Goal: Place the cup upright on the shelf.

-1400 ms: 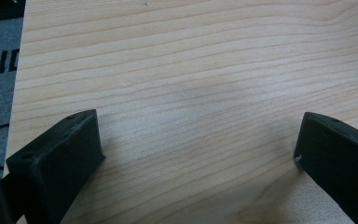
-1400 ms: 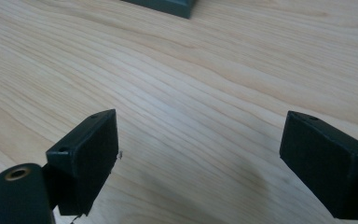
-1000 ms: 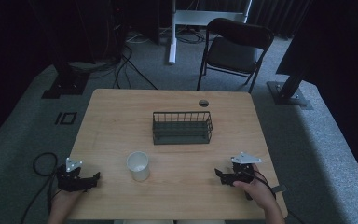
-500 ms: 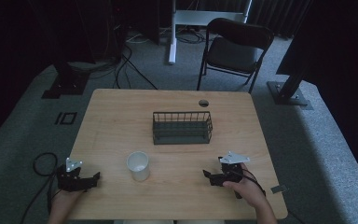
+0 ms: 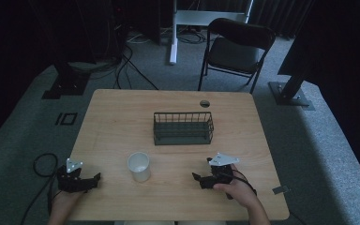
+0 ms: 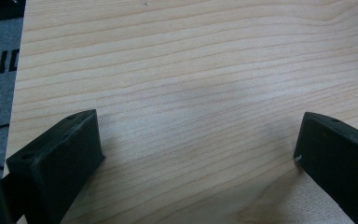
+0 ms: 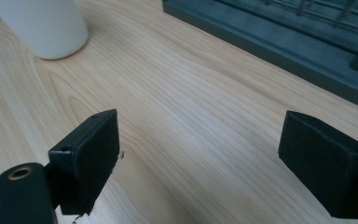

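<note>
High view shows the right tongs [image 5: 198, 178] low over the tabletop [image 5: 122, 122], pointing toward the cup [image 5: 139, 166], which stands upright near the front edge, apart from both tongs and in front of the basket [image 5: 183, 128]. Right gripper view has the jaws spread wide with bare wood between them, the cup [image 7: 42, 25] off to the upper left and the basket's base [image 7: 270, 42] ahead. The left tongs [image 5: 95, 178] rest at the front left corner, their jaws likewise wide apart over bare wood in the left gripper view. Judged from this, the work has barely begun: the cup is untouched and the basket empty. The reach, the grasp and, probably, the carry to the basket are all left to do.
</note>
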Demonstrator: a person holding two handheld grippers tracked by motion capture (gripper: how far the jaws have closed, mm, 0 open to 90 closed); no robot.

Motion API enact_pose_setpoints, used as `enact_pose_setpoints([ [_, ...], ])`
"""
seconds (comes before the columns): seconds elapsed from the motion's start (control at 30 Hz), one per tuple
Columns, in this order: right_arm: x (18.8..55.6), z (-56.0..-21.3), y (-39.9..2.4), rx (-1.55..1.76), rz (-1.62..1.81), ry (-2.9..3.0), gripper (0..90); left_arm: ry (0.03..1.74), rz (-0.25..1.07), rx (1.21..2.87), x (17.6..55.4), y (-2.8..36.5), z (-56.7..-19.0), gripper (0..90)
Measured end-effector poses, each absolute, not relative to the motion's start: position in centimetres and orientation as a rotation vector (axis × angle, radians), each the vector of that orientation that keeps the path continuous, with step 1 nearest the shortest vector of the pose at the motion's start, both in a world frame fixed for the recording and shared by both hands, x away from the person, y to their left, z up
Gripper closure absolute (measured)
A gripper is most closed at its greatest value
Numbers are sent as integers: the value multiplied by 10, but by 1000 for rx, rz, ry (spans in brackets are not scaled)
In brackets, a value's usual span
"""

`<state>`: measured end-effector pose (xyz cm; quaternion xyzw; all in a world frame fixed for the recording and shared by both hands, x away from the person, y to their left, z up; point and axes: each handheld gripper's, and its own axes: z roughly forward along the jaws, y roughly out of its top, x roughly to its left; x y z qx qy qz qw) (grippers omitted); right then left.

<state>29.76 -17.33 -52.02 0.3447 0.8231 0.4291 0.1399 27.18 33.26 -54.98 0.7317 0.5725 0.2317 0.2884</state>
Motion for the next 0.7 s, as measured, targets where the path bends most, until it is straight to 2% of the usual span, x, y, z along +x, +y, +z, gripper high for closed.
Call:
enact_pose_setpoints([
  [0.7, 296, -519, -124, 883, 1317, 2436, 122, 1529, 619, 1955, 271, 333, -550, 9],
])
